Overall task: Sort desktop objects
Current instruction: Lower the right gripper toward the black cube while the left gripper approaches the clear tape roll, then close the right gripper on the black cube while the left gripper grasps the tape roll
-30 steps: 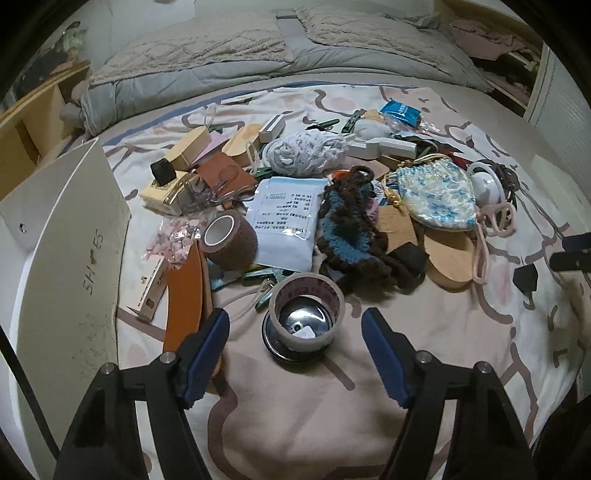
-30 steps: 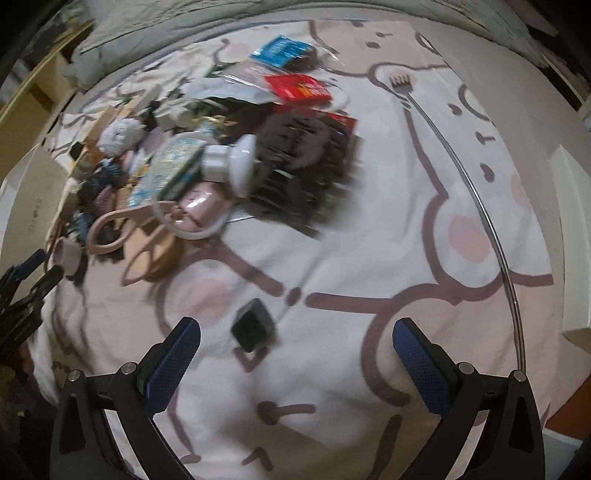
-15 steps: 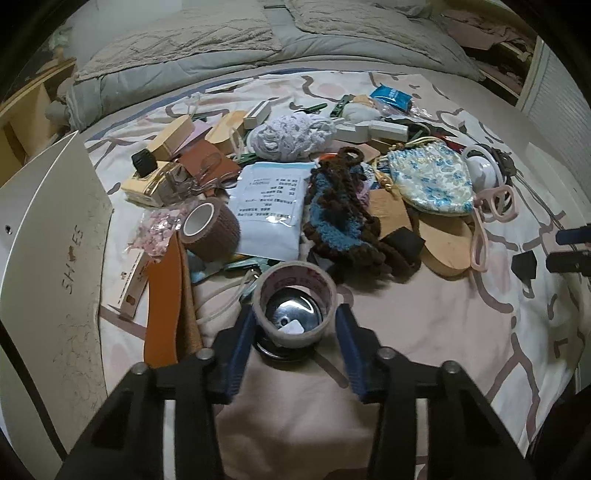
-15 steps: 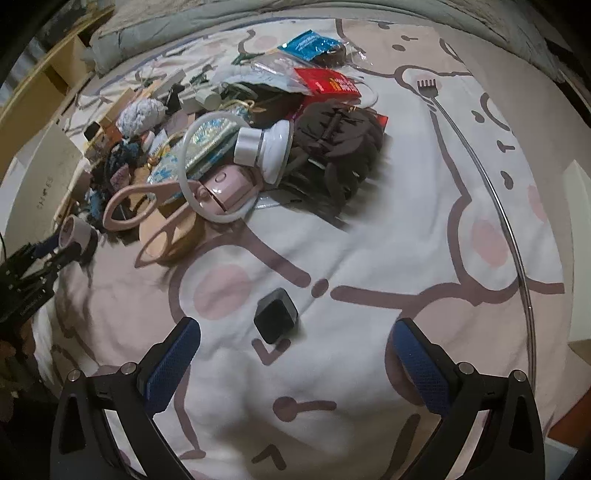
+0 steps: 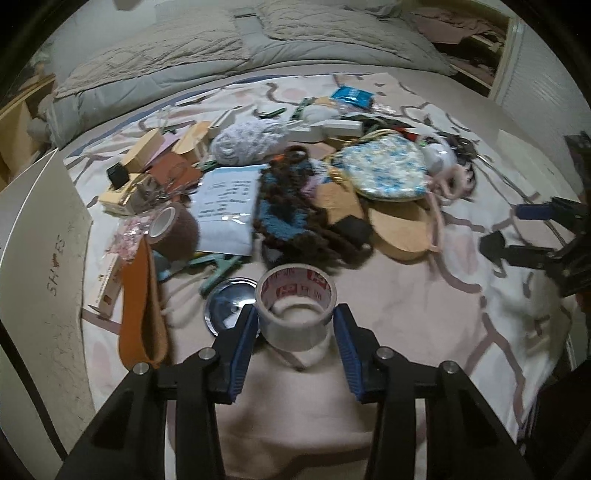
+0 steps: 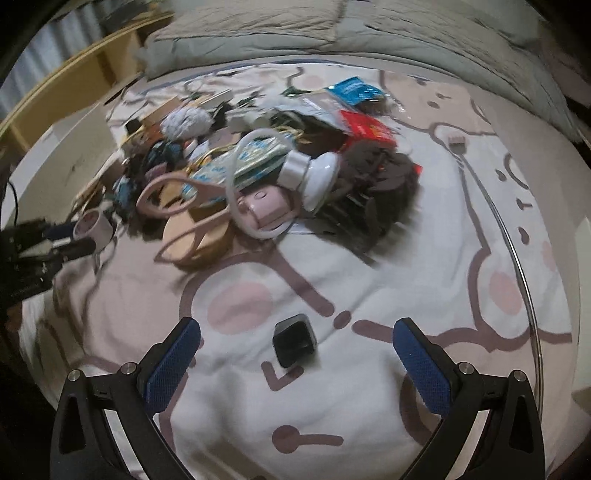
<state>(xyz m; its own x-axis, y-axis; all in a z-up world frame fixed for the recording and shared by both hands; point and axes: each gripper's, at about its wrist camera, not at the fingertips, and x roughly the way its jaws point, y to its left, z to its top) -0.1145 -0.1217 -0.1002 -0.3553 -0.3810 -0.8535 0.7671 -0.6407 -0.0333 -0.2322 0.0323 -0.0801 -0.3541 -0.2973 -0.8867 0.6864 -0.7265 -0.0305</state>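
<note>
While upright, clear red-printed tape roll (image 5: 296,308)

A bed (image 5: 424,369) fills the room, spread with a pale sheet (image 6: 388,258) printed in pink blots and brown looping lines. Along its far edge lie a bunched grey quilt (image 5: 155,70) and quilted pillows (image 5: 332,33). Beside the bed stands a yellow wooden shelf unit (image 6: 77,70) — open compartments, dim inside. The light is low and indoor, the corners dark.

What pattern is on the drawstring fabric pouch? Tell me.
Blue flowers on white fabric pouch; clearest in the left wrist view.
</note>
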